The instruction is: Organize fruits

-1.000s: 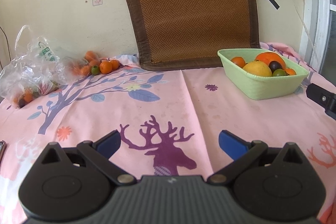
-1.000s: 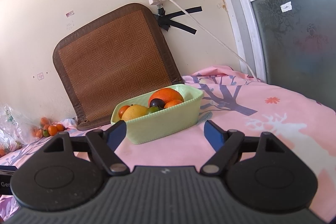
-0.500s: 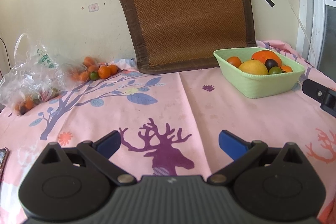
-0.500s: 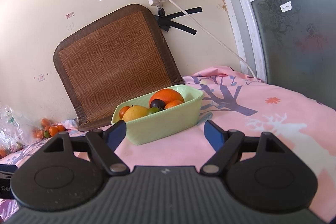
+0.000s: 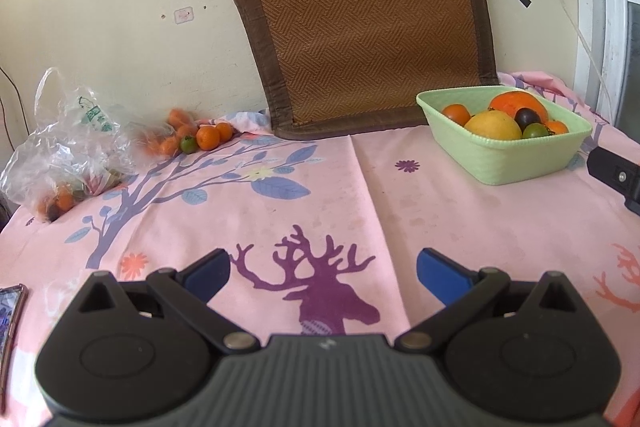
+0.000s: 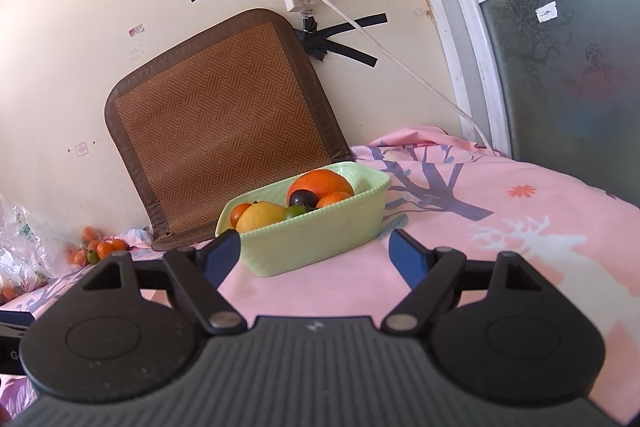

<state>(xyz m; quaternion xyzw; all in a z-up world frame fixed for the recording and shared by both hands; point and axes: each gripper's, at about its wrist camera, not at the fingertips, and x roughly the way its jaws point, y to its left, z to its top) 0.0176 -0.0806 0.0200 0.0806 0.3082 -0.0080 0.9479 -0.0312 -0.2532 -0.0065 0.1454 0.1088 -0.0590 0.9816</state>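
I am holding the left gripper (image 5: 323, 269) and right gripper (image 6: 315, 251) with fingers spread, both empty, over the pink cloth (image 5: 360, 195). The green basket (image 6: 320, 237), my landmark, is sitting just beyond the right gripper, carrying mixed fruit. Loose oranges (image 5: 200, 138) are lying well left of it, beside a plastic bag (image 5: 68, 143).

A home: printed bedsheet (image 5: 360, 195), woven mat (image 5: 364, 23) against wall.
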